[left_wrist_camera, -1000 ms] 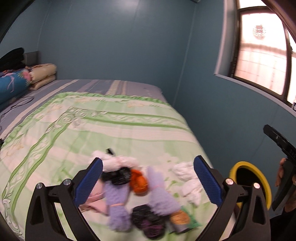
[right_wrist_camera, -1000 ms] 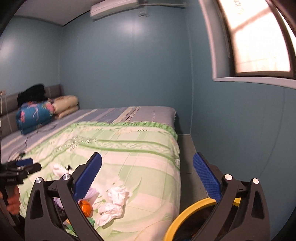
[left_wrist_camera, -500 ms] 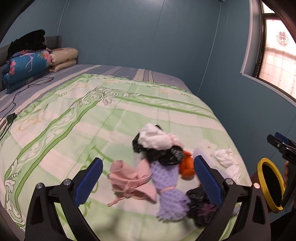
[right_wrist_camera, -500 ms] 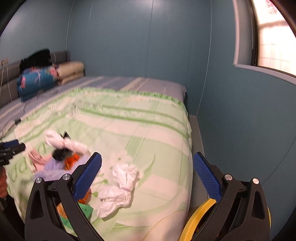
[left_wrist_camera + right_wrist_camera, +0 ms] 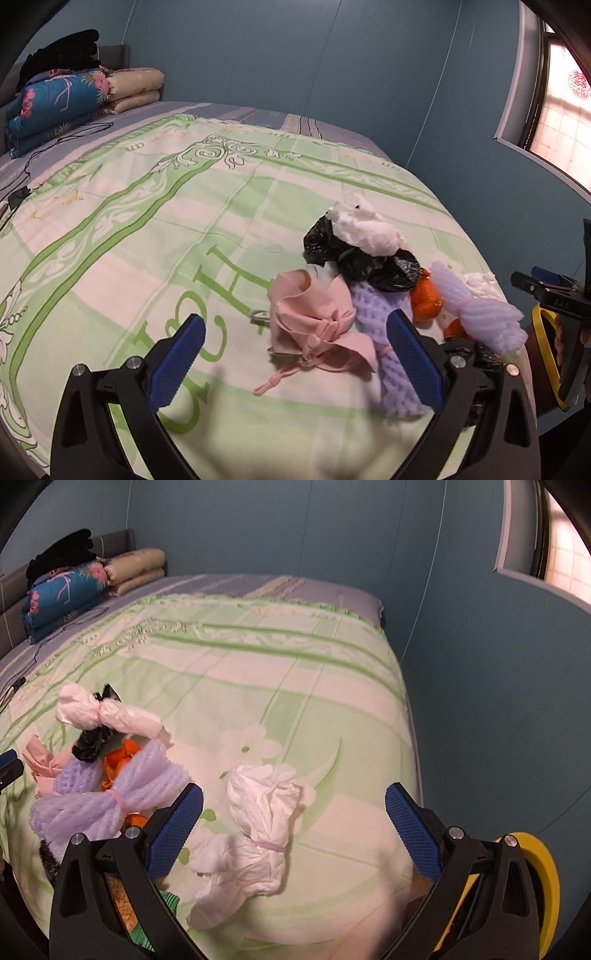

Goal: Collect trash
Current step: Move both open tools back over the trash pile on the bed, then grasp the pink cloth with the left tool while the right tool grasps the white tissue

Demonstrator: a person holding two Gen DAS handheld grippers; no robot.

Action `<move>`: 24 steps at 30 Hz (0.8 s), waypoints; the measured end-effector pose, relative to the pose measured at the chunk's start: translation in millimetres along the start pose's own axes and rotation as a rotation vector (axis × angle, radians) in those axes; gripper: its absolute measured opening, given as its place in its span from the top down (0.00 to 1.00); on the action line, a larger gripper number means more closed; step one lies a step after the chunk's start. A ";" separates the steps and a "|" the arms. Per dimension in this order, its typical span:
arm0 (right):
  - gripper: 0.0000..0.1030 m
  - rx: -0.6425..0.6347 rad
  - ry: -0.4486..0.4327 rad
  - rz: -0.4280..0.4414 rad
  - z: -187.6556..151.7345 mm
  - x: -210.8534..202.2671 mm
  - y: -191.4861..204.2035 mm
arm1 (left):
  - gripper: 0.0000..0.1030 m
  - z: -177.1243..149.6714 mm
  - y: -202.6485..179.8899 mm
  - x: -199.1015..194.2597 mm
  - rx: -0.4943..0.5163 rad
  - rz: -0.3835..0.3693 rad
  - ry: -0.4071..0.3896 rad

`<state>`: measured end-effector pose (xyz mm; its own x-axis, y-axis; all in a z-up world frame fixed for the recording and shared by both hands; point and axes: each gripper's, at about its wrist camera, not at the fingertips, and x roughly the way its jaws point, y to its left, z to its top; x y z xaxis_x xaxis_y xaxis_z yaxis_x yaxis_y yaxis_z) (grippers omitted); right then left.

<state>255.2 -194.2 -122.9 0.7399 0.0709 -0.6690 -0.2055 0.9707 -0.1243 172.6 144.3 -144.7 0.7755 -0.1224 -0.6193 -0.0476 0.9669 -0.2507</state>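
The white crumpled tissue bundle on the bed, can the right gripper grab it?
Probably yes. The right hand-held gripper is open, the white tissue bundle lies right between its fingers, and nothing covers it.

Daylight glares white through the window (image 5: 565, 122) up and to the right of the fingers, leaving the blue room dim and evenly lit. Soft shadows pool on the bedspread (image 5: 258, 686) beneath the fingers; fisheye distortion bends walls, with black vignetting at the corners.

Cloth, foam and plastic on a printed quilt (image 5: 184, 221)

The pink pouch (image 5: 317, 317) looked matt cloth, the purple net (image 5: 110, 794) ribbed foam, the black bag (image 5: 373, 266) glossy crinkled plastic, the pads (image 5: 173, 827) textured rubber.
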 end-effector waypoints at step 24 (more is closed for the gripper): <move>0.28 -0.011 0.175 -0.024 -4.2 56.6 17.4 | 0.33 6.0 -17.1 44.7 0.042 -0.052 0.096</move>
<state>290.9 -174.2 -166.0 0.6219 0.0055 -0.7831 -0.1965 0.9691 -0.1493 211.9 123.7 -163.6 0.7120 -0.1920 -0.6754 0.0195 0.9669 -0.2544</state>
